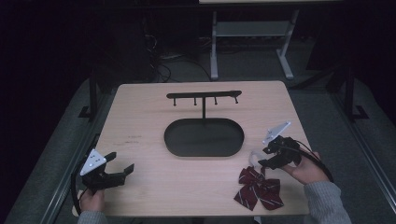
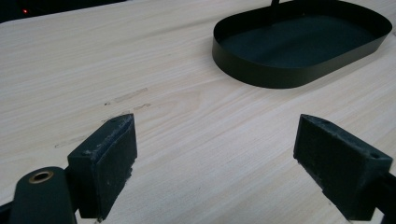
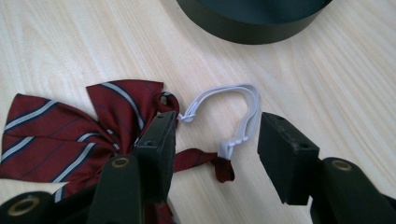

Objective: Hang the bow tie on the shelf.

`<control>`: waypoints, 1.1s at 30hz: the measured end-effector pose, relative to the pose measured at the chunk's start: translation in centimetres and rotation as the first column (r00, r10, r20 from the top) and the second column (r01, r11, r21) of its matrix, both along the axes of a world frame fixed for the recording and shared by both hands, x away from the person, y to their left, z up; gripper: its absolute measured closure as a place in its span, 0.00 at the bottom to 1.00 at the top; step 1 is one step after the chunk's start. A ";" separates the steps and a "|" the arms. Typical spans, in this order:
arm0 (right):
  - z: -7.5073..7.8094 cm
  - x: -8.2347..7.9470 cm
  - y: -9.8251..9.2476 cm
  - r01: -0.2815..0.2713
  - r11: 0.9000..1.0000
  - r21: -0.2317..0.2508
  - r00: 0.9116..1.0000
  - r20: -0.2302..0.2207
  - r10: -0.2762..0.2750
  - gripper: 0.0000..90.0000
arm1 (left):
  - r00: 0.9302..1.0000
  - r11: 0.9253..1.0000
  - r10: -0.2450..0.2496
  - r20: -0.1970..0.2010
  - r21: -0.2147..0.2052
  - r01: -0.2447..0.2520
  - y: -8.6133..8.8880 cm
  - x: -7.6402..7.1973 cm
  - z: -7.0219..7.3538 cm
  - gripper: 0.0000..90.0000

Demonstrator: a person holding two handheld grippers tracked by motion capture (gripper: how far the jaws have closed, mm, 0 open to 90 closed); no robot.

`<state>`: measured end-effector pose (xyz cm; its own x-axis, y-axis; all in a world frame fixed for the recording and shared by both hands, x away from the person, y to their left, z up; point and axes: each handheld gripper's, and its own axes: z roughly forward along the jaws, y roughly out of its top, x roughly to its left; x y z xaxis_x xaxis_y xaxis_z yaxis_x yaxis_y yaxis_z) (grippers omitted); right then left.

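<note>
A dark red bow tie (image 1: pixel 259 189) with pale stripes lies flat near the table's front right edge. Its white elastic strap (image 1: pixel 256 156) loops out toward the black tray. My right gripper (image 1: pixel 264 157) hovers just over that strap, jaws open. In the right gripper view the strap's loop (image 3: pixel 224 93) and its clasp end lie between the two pads, touching neither, and the bow tie (image 3: pixel 70 130) spreads out to the left of the left jaw. My left gripper (image 1: pixel 121 161) rests open at the front left with bare wood between its jaws (image 2: pixel 215 154).
A black oval tray (image 1: pixel 203 137) sits mid-table; a thin post rises from it to a hook bar (image 1: pixel 204 95). The tray's wall (image 2: pixel 280 74) lies ahead of the left gripper, and its rim (image 3: pixel 252 23) is just beyond the strap. A metal table frame stands behind.
</note>
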<state>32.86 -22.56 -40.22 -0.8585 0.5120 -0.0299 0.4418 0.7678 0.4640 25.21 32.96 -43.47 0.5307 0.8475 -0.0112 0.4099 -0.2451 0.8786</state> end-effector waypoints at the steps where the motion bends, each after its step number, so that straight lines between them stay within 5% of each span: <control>1: -0.1 0.2 0.2 0.001 1.000 -0.007 1.000 -0.004 -0.001 0.52 | 1.000 1.000 0.000 0.001 0.000 0.000 0.0 0.0 0.0 0.15; 16: -1.7 3.4 1.2 0.052 0.996 -0.077 0.995 -0.079 -0.058 0.64 | 1.000 1.000 -0.003 0.000 -0.003 0.003 -0.2 0.0 0.0 0.15; 33: -3.5 4.7 1.7 0.080 0.988 -0.134 0.985 -0.140 -0.098 0.77 | 1.000 1.000 -0.006 -0.003 0.000 0.006 -0.2 0.1 0.0 0.15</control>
<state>37.54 -20.84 -43.75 -0.8096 0.5866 0.0223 0.5666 0.7709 0.2909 25.29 32.80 -43.50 0.5354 0.8445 -0.0127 0.4113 -0.2476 0.8772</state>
